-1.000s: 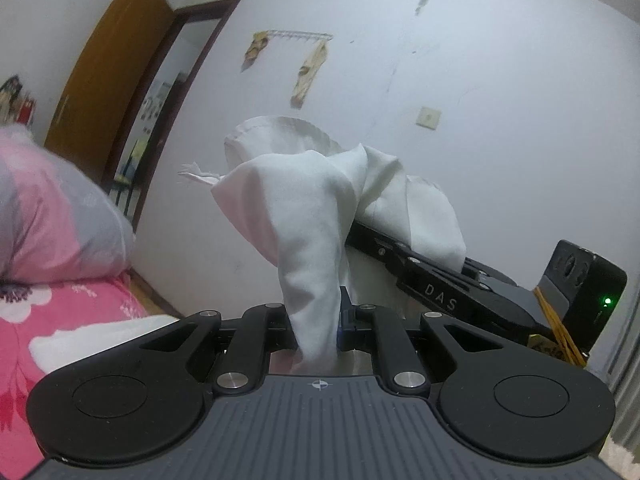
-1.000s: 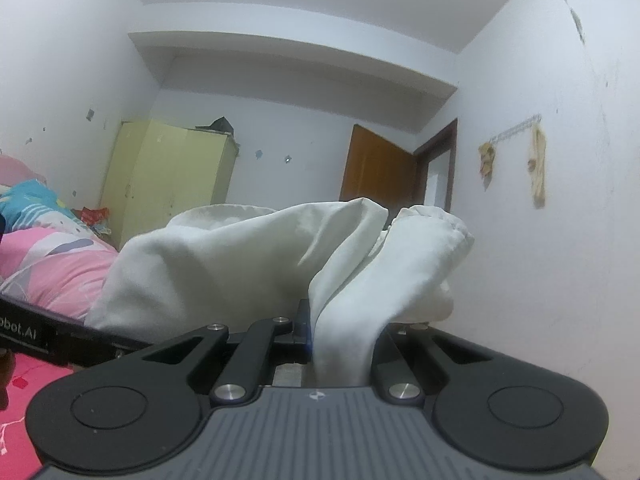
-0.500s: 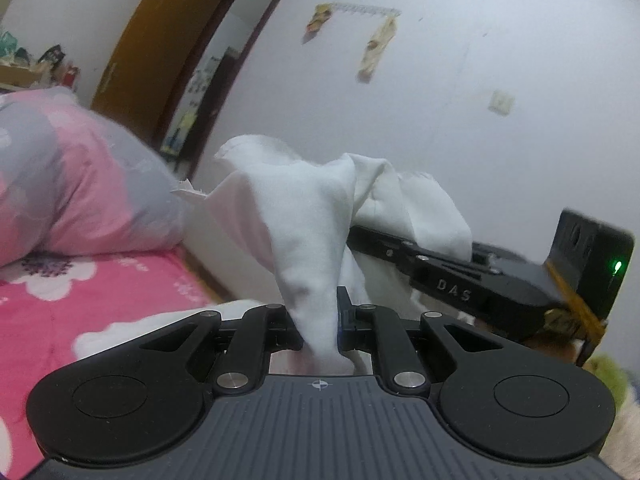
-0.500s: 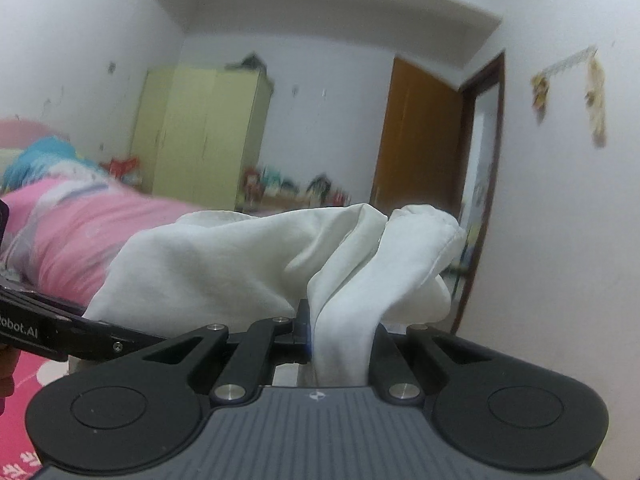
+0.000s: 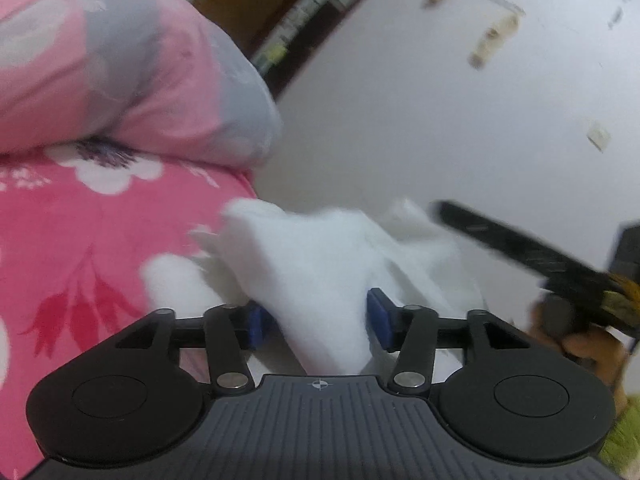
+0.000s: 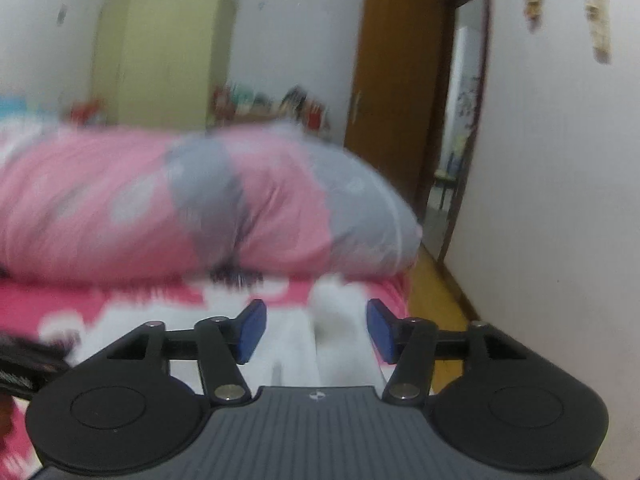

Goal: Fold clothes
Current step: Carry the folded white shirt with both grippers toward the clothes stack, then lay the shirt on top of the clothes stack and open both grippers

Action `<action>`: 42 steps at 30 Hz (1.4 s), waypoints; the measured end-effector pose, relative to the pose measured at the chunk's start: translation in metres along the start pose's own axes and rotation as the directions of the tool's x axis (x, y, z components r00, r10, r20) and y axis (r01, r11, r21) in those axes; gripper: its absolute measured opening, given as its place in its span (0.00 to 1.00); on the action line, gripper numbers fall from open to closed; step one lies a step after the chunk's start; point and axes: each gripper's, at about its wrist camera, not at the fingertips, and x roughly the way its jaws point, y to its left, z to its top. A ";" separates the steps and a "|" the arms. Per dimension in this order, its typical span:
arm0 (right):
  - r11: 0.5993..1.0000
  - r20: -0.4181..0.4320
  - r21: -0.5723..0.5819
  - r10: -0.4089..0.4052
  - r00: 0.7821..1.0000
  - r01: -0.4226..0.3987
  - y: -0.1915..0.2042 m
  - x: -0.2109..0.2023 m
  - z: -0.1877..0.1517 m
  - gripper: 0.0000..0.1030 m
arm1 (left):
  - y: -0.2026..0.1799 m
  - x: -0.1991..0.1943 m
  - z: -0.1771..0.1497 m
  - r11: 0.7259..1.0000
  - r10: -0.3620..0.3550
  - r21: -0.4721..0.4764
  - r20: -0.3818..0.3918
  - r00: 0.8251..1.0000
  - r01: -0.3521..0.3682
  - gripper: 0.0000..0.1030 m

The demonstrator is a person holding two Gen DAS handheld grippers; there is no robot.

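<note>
Left gripper (image 5: 318,318): its jaws have just been opening and now stand well apart; a fold of the white garment (image 5: 320,276) lies between the blue pads (image 5: 256,326), loose, with a gap showing on the left side.
Right gripper (image 6: 312,330): its jaws have likewise just been opening and stand wide; the white garment (image 6: 336,332) sits between and below the blue pads (image 6: 250,330), and neither pad presses on it.
White garment: bunched in a soft heap on the pink bedspread (image 5: 92,232), near the edge of the bed next to the wall; in the left view it rises as a rumpled peak in front of the gripper.
Other gripper in left view: the right gripper's dark body (image 5: 516,248) shows at the right, blurred, just beyond the cloth.
Bedding: a pink and grey quilt (image 6: 224,200) is piled up behind the garment.
Room: a white wall (image 6: 560,200), a brown door (image 6: 396,92) standing open, and a yellow-green wardrobe (image 6: 164,60) at the back.
Sharpness: both views are blurred.
</note>
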 end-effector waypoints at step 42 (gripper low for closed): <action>0.734 0.370 0.657 -0.112 0.922 -0.175 0.008 -0.316 -0.180 0.20 | -0.038 -0.194 0.002 0.936 0.150 0.307 0.103 0.983 -0.174 0.74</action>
